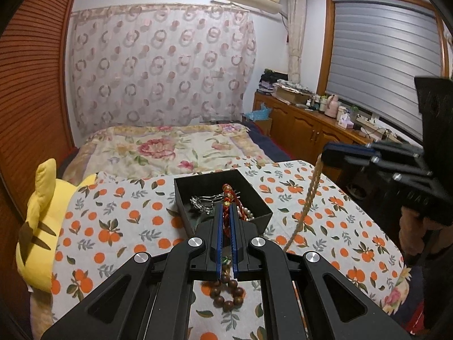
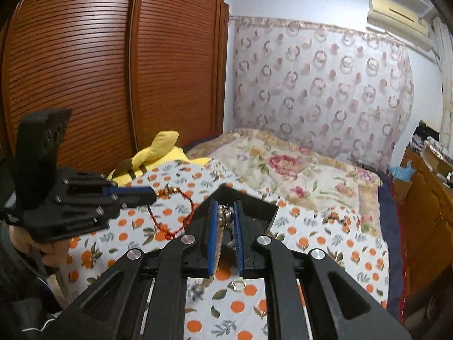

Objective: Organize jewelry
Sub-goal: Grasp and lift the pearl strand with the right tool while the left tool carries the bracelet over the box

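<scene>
My left gripper [image 1: 225, 208] is shut on a red cord bracelet with gold beads [image 1: 227, 195], held over the near edge of the black jewelry box [image 1: 263, 215]. The box holds a silver hairpin [image 1: 202, 201] and pearls. A brown wooden bead bracelet [image 1: 228, 293] lies on the cloth under the left gripper. My right gripper [image 2: 225, 208] is shut on a beige braided chain [image 1: 307, 198], which hangs down to the cloth. In the right wrist view the left gripper [image 2: 153, 192] holds the red bracelet [image 2: 181, 212] dangling. A small ring [image 2: 238, 285] lies on the cloth.
The table wears an orange-print cloth [image 1: 119, 221]. A yellow plush toy [image 1: 42, 221] lies at its left edge. A bed with a floral quilt [image 1: 170, 147] is behind, a wooden cabinet [image 1: 305, 130] to the right, a wooden wardrobe [image 2: 113, 70] to the left.
</scene>
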